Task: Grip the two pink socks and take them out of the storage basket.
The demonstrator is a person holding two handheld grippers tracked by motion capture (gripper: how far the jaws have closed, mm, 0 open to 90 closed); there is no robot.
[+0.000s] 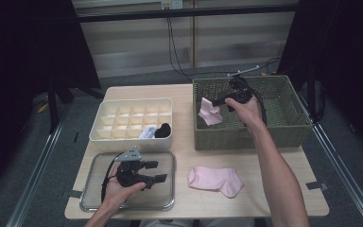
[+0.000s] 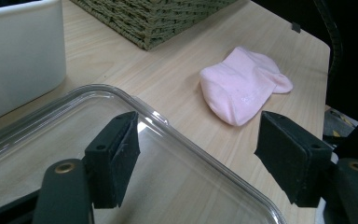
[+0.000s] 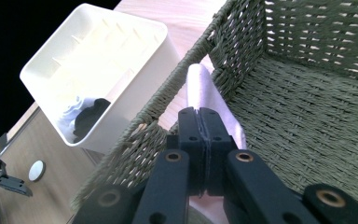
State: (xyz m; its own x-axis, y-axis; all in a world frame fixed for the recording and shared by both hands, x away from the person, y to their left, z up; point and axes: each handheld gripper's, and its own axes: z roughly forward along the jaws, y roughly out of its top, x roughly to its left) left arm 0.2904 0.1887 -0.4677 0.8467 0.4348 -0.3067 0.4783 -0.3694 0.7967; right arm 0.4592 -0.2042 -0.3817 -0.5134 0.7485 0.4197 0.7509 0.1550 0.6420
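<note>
A pink sock (image 1: 210, 111) hangs from the right tongs (image 1: 223, 101), which are pressed together on its fabric above the left end of the green wicker basket (image 1: 283, 124); in the right gripper view the pale cloth (image 3: 205, 100) runs up from between the closed black jaws, beside the basket's woven wall. A second pink sock (image 1: 216, 179) lies flat on the wooden counter (image 1: 186, 198) in front of the basket, just right of the clear tray (image 1: 163, 204). The left tongs (image 1: 156, 171) hover over that tray with jaws spread wide and nothing between them. Behind the tray stands a white divided organizer (image 1: 123, 141), with a black sock (image 1: 163, 129) and a pale rolled one (image 1: 147, 133) in neighbouring front compartments.
</note>
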